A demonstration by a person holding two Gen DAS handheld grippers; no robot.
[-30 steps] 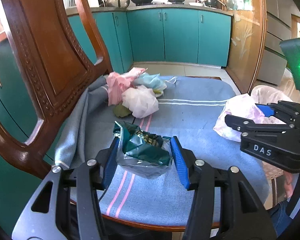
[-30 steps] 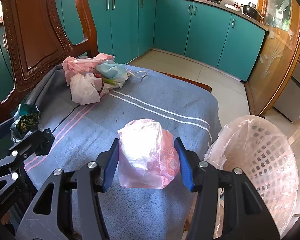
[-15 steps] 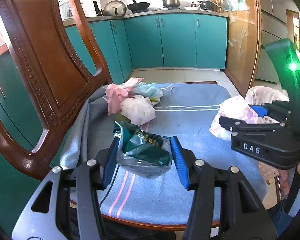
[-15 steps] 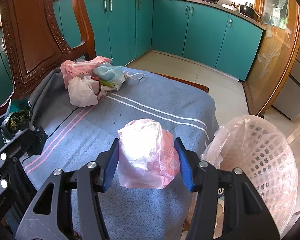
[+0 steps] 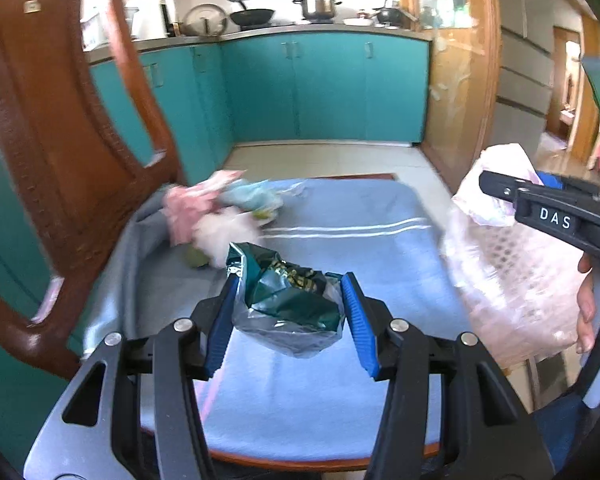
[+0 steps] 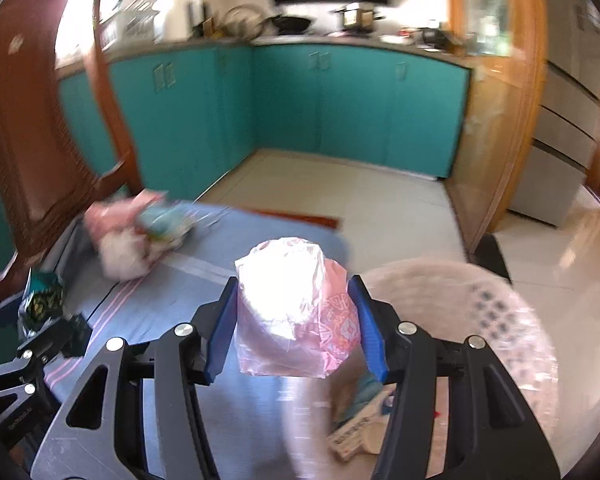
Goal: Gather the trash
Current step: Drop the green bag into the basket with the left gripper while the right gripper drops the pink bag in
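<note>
I hold a green foil wrapper (image 5: 288, 300) clenched in the left claw (image 5: 288, 312) and a pink plastic bag (image 6: 296, 308) clenched in the right claw (image 6: 296, 320), both above the blue-clothed worktop (image 5: 360, 248). The carry step is in hand. Next, I judge, each goes over the lined basket (image 6: 500, 320) for release. More trash (image 5: 220, 212) lies beyond, blurred. The right claw's body reads "DAS".

Both wrist views over shared chair seat (image 5: 340, 208)
</note>
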